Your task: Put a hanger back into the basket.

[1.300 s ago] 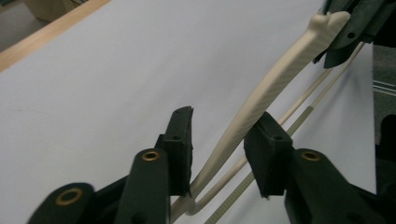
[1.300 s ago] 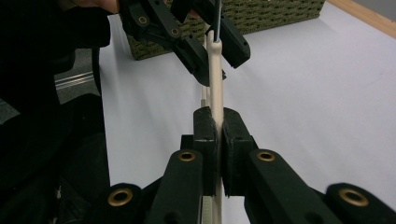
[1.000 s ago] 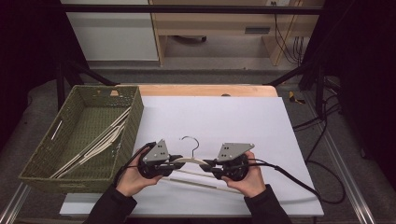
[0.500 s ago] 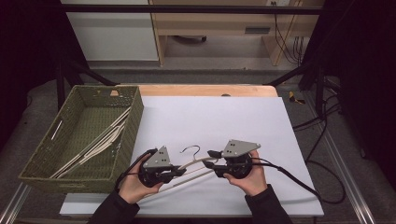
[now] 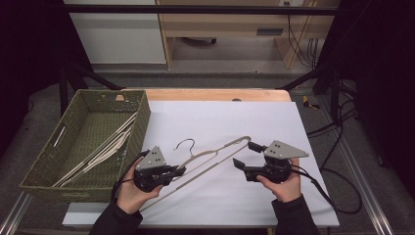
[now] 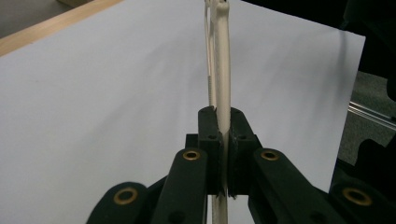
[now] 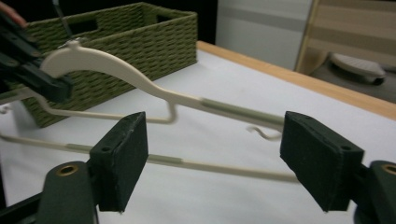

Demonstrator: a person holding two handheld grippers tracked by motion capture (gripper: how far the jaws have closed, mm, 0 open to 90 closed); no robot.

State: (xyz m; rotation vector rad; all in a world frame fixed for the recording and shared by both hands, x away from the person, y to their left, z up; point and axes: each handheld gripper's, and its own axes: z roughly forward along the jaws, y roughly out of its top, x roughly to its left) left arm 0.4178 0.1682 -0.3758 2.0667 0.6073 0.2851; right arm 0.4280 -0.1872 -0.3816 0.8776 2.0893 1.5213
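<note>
L tool [image 6: 223, 154] clamps hanger [image 5: 215, 152], R tool [image 5: 244, 155] open

The right gripper [image 5: 245, 155] now stands spread, clear of the hanger [image 5: 215, 155] — a second ago both held it; the left gripper [image 5: 179, 171] alone carries it, swung diagonal.

Gaping gripper [image 7: 212, 161] before cream hanger [image 7: 140, 79]

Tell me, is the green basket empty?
No. The basket holds several cream hangers lying inside. Another hanger is out over the table, pinched by the left gripper.
</note>
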